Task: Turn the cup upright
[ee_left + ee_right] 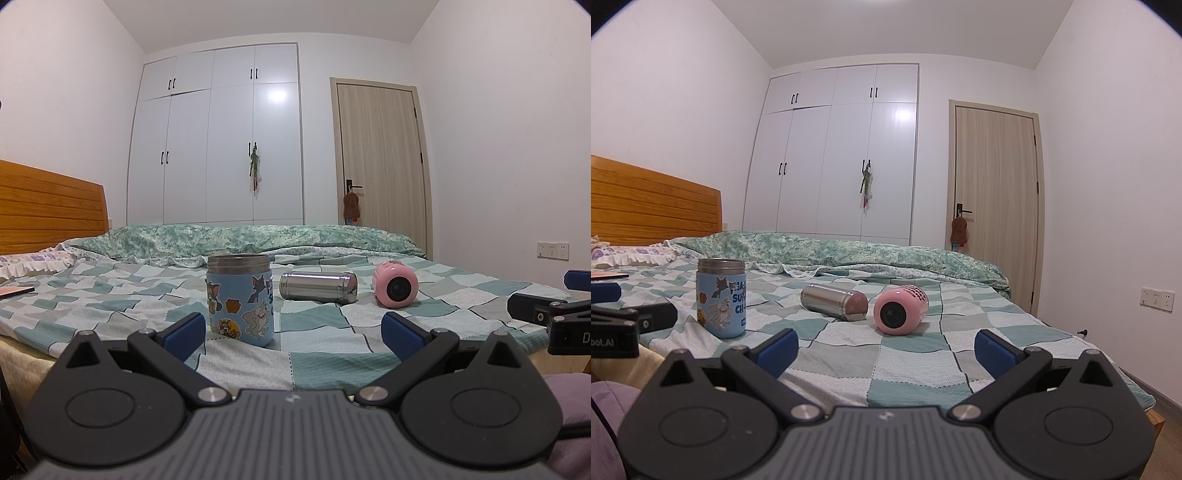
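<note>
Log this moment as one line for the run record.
left gripper open, empty | right gripper open, empty | blue cup upright | steel cup, pink cup on sides | bed

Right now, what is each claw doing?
Left claw: open, holding nothing.
Right claw: open, holding nothing.

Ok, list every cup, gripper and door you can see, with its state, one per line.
blue cartoon cup: standing upright on the bed, mouth up
steel cup: lying on its side
pink cup: lying on its side, one end toward the cameras
left gripper: open, holding nothing
right gripper: open, holding nothing
wardrobe doors: closed
room door: closed
</note>
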